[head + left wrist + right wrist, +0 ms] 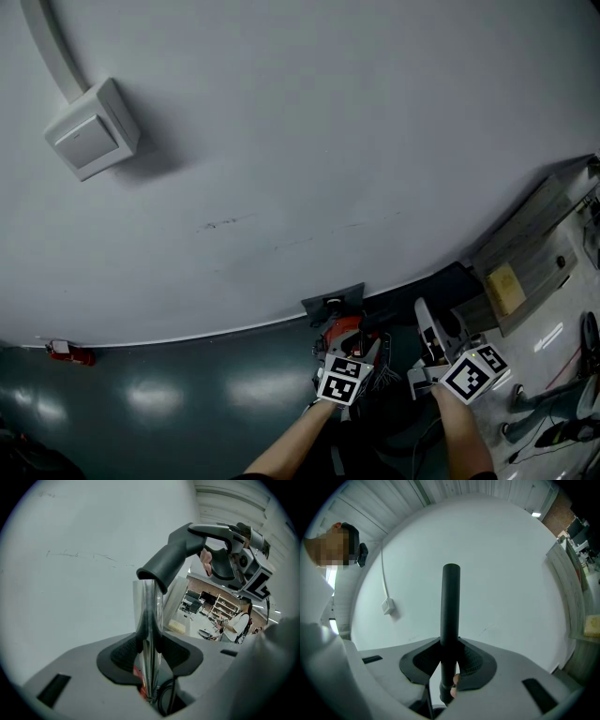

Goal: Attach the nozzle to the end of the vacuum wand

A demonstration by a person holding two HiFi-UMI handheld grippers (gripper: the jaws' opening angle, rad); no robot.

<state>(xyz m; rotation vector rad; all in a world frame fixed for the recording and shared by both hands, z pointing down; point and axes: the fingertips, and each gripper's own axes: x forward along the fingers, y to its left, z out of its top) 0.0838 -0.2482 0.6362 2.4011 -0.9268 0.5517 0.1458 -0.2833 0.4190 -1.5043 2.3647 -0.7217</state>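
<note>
In the left gripper view my left gripper [150,654] is shut on a shiny metal wand tube [149,620] that stands straight up between the pads. A dark grey bent piece [176,552] caps the tube's top and reaches toward my right gripper [246,566]. In the right gripper view my right gripper [451,660] is shut on a black tube [451,606] that points at the wall, its far end open. I cannot tell whether that tube is part of the bent piece. In the head view both grippers [345,354] [429,339] are low by the wall, with a red vacuum part [342,330] between them.
A white wall fills most of the view, with a switch box [92,128] and its cable duct. A grey plate [333,302] sits at the wall's foot. A wooden board [525,248] leans at the right, and cables lie on the floor [562,375]. A small red object [70,354] lies far left.
</note>
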